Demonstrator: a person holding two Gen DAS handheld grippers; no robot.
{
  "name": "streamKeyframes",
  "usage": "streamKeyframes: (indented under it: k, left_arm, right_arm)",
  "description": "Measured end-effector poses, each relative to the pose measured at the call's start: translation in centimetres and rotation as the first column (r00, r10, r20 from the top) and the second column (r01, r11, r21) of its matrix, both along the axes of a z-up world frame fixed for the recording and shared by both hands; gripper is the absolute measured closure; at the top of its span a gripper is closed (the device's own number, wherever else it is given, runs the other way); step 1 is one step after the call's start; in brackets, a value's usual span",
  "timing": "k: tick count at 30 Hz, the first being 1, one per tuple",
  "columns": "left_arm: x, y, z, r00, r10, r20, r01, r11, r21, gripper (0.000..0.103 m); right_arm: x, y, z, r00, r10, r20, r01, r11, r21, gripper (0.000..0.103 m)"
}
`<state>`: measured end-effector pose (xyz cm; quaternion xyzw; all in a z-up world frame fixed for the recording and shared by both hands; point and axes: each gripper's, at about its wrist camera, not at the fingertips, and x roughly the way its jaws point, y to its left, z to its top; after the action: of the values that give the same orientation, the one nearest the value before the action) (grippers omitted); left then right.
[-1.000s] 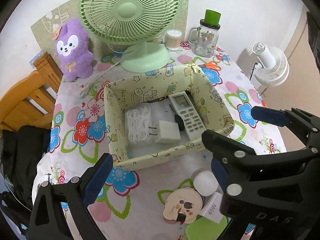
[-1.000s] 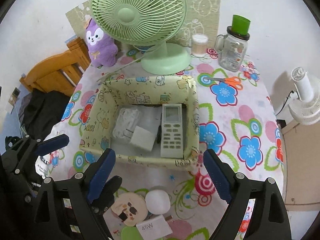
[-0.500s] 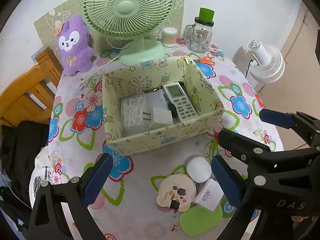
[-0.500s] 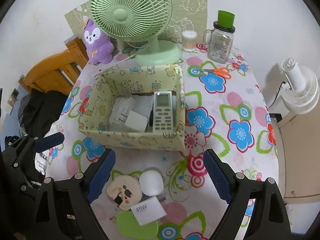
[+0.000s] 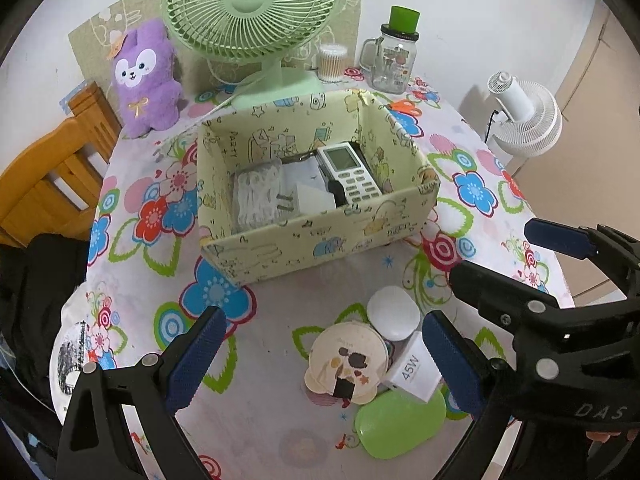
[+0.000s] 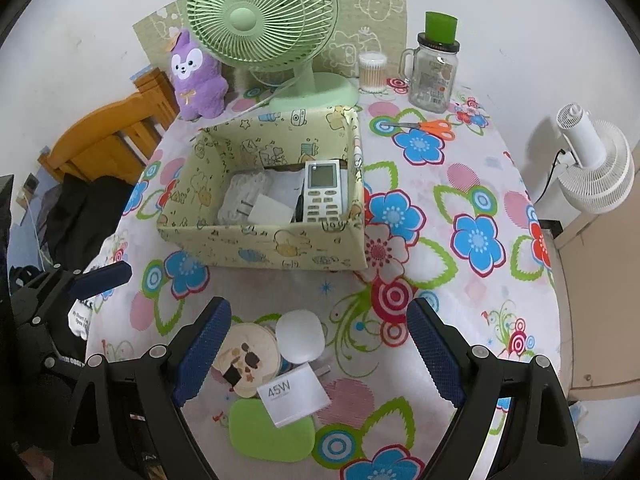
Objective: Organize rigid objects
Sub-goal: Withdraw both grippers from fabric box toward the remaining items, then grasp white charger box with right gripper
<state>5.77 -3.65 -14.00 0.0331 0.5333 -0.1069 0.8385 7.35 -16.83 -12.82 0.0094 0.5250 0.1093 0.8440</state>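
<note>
A pale yellow patterned box (image 5: 320,240) (image 6: 264,244) stands mid-table and holds a white remote (image 5: 352,176) (image 6: 322,192), a white plug charger (image 6: 268,210) and a coiled white cable (image 5: 256,196). In front of it lies a cluster: a round cream compact (image 5: 346,362) (image 6: 246,356), a white rounded case (image 5: 394,318) (image 6: 300,338), a white 45W charger (image 5: 412,368) (image 6: 294,398) and a green oval case (image 5: 400,420) (image 6: 272,430). My left gripper (image 5: 320,360) is open and empty just above the cluster. My right gripper (image 6: 320,352) is open and empty over it too.
A green desk fan (image 6: 264,24), a purple plush (image 6: 198,74), a cotton swab tub (image 6: 372,72) and a glass jar with green lid (image 6: 434,72) stand at the back. Orange scissors (image 6: 430,126) lie at the back right. A wooden chair (image 6: 112,144) stands left, a white fan (image 6: 596,160) right.
Both grippers have pulled back from the box toward the table's near edge, bringing the whole cluster of small items into view between the open fingers. Nothing was picked up.
</note>
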Motion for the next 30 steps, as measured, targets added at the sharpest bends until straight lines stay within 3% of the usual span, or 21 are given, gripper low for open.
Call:
streamKeyframes:
  k: [19, 30]
  left_arm:
    - [-2.7, 0.9, -3.6, 0.999, -0.028, -0.041, 0.029, 1.000, 0.010, 0.003]
    - [-3.9, 1.7, -6.9, 0.995, -0.021, -0.100, 0.024, 0.999, 0.028, 0.003]
  right_arm:
    - [-3.3, -0.3, -2.9, 1.000, -0.013, 0.025, 0.012, 1.000, 0.017, 0.012]
    - [-4.2, 0.1, -6.2, 0.999, 0.005, -0.035, -0.005, 1.000, 0.009, 0.012]
